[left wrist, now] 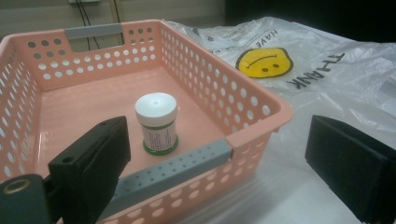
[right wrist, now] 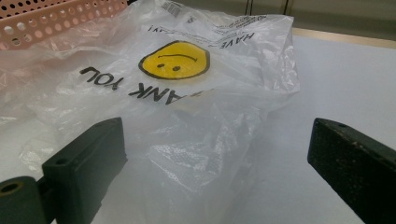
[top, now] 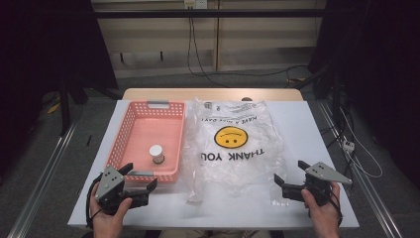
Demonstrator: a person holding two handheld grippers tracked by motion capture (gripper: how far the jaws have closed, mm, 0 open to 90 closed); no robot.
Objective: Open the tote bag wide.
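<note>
A pink perforated basket (top: 133,119) (left wrist: 247,100) with grey handles lies at the table's left. Inside it stands a small white-capped bottle (top: 157,153) (left wrist: 157,122) with a green base. To the basket's right lies a clear plastic bag (top: 233,144) (right wrist: 187,93) printed with a yellow smiley face and "THANK YOU". My left gripper (top: 139,179) (left wrist: 219,172) is open just in front of the basket's near wall. My right gripper (top: 289,172) (right wrist: 215,163) is open at the bag's near right corner, empty.
The white table top (top: 317,134) has bare surface to the right of the bag and along the front edge. A wooden strip (top: 213,93) runs along the far edge. Cables hang by the wall beyond.
</note>
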